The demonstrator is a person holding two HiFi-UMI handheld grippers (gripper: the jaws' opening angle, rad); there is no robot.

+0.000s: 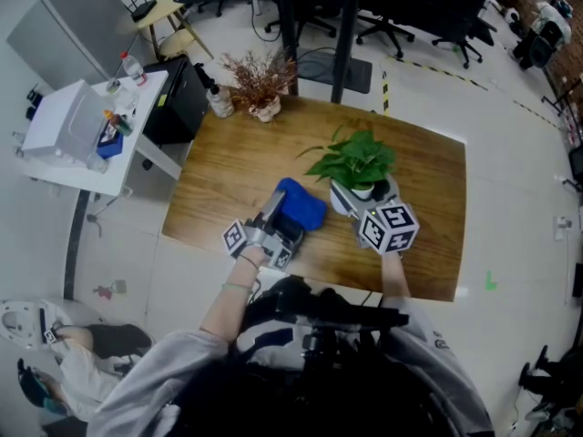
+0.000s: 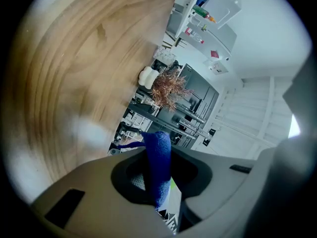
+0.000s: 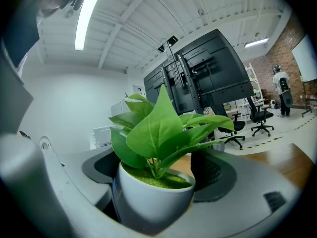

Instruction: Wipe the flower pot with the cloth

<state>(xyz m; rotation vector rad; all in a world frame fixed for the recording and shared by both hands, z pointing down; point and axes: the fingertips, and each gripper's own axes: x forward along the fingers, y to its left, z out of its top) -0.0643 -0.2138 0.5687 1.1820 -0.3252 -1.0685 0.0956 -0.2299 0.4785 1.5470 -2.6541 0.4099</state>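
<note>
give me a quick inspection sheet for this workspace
surface: wooden table, no spills seen
job's things: white flower pot with green plant, upright; blue cloth
clutter: dried plant in a small pot at the far edge
grippers: left claw shut on blue cloth; right claw shut on flower pot
cables: nothing seen on the table
surroundings: white cart at left, office chairs beyond

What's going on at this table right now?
A person works at the wooden table with two handheld grippers. The left gripper grips the blue cloth. The right gripper grips the white flower pot holding a green plant. Cloth and pot are side by side, apparently not touching, so wiping doesn't look under way.
</note>
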